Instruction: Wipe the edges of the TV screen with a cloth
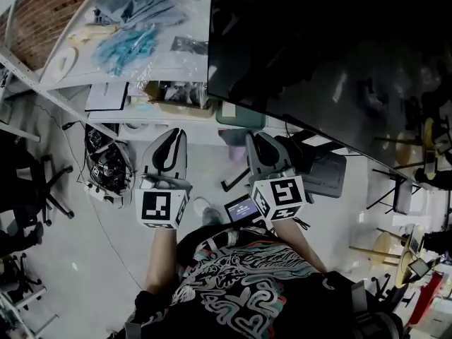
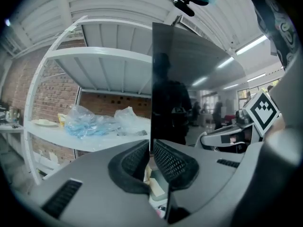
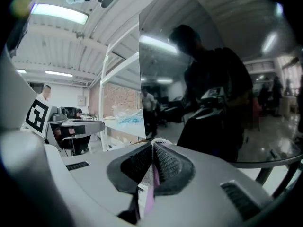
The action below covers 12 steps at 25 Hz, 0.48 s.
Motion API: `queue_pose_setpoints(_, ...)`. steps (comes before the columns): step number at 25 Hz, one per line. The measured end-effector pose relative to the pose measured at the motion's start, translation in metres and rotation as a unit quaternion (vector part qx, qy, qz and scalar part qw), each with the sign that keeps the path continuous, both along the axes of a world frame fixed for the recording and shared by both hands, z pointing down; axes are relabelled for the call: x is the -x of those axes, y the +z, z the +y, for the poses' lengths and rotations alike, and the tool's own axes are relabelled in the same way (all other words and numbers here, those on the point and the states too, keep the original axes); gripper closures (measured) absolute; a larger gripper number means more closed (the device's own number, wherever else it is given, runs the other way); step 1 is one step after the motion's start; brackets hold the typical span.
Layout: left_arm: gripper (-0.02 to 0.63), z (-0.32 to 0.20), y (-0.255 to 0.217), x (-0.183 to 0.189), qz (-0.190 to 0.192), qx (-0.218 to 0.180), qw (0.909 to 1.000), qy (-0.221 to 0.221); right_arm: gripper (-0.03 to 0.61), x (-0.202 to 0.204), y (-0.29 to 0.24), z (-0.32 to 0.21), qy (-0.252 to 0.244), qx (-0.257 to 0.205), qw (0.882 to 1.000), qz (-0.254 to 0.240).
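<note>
Here, a person stood facing a large dark TV screen [image 1: 318, 62] and held a two-jaw gripper in each hand, both low in front of the body. The right gripper [image 3: 152, 148] had its fingers pressed together on a thin white and pink cloth [image 3: 148, 190], which ran down between the ribbed pads. Its tip pointed at the near corner of the screen, close to the edge; whether the cloth touched the glass could not be told. The left gripper [image 2: 151, 149] hung just beside it, fingers a narrow gap apart with nothing between them, aimed at the screen's vertical edge. Left of the screen stood a white shelf [image 1: 198, 66] carrying clear plastic bags [image 1: 134, 41], some with blue contents. The glossy screen reflected the person and the ceiling lights.
</note>
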State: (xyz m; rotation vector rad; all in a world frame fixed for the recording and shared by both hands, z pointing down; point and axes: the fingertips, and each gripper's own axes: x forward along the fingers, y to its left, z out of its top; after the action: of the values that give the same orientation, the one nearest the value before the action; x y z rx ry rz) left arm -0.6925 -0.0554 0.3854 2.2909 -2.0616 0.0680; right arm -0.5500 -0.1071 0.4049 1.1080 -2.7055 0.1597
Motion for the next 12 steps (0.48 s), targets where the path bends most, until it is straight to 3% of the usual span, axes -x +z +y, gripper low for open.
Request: queue_pose_setpoints(12, 0.574, 0.079, -0.012, -0.151, -0.036, 0.009, 0.9989, 0.027, 0.541, -0.146, -0.020, 0.084, 0.006, -0.012, 1.000, -0.024)
